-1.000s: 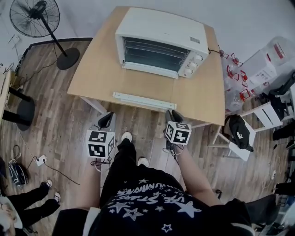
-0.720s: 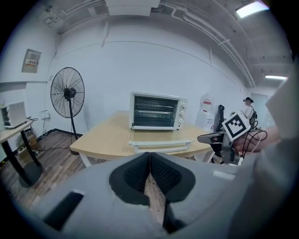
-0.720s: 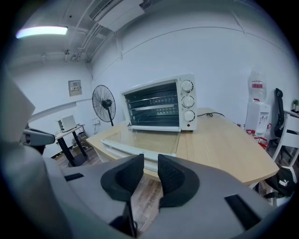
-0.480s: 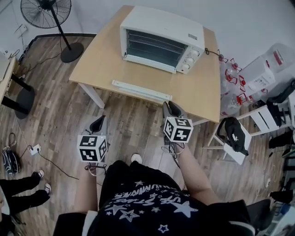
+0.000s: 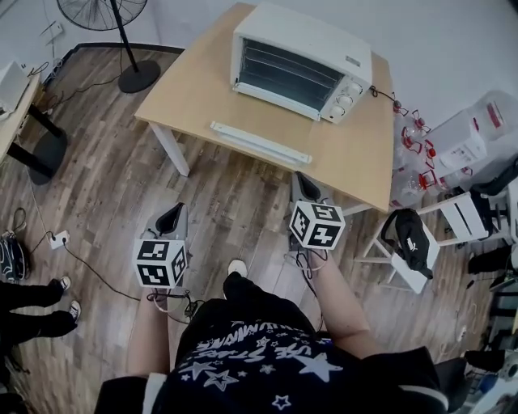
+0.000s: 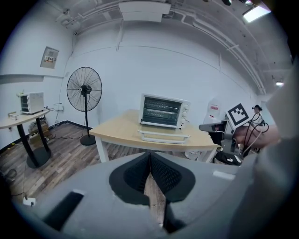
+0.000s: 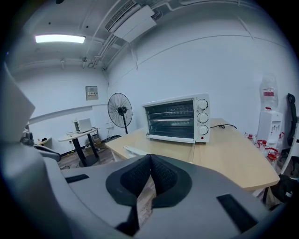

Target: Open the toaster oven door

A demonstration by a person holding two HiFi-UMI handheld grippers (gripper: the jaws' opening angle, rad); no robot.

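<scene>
The white toaster oven [image 5: 301, 61] stands at the back of the wooden table [image 5: 198, 89], its glass door [image 5: 285, 74] closed with a white handle bar [image 5: 273, 100] along the bottom edge. It also shows ahead in the left gripper view as the toaster oven [image 6: 163, 111] and in the right gripper view as the toaster oven [image 7: 177, 119]. My left gripper [image 5: 174, 213] hangs over the floor, short of the table, shut and empty. My right gripper [image 5: 302, 183] is near the table's front edge, shut on nothing.
A long white tray [image 5: 259, 143] lies on the table in front of the oven. A pedestal fan [image 5: 121, 24] stands at the far left. A stool with a black bag [image 5: 411, 236] and clear containers [image 5: 473, 121] crowd the right. Another person's feet [image 5: 61, 299] and a power strip [image 5: 55, 240] are at the left.
The table and oven now sit higher and farther right in the head view. Both grippers stay low in front of the body, off the table; the left one has dropped slightly.
</scene>
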